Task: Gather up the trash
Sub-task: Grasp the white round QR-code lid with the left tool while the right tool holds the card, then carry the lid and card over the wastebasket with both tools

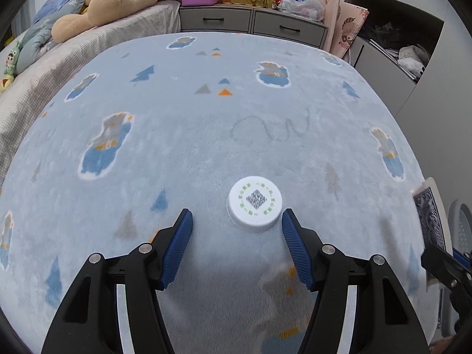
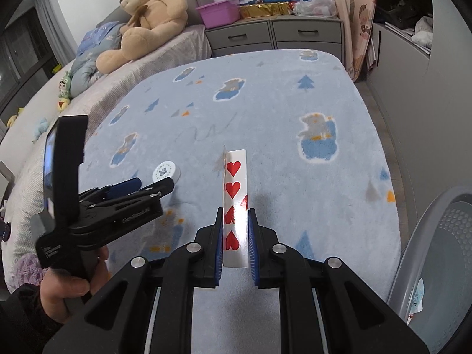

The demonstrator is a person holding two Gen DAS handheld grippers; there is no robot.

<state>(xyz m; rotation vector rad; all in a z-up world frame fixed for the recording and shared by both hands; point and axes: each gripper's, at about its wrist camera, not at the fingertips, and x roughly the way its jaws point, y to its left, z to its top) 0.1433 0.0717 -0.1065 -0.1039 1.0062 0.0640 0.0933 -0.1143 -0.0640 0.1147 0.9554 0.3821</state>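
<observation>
Landmark: white bottle cap lying flat on blue blanket.

- Left gripper: jaws spread wide, nothing gripped; cap just ahead of tips, nearer right-hand pad, no contact. Round, so no preferred axis.
- Right gripper: clamped on playing card held edge-up, long axis along fingers; well right of cap. Left hand nearer cap.
- Right view only: grey bin far right of cap, card's hearts face.
- Left view only: cap-to-pad gap, card's patterned back.
</observation>
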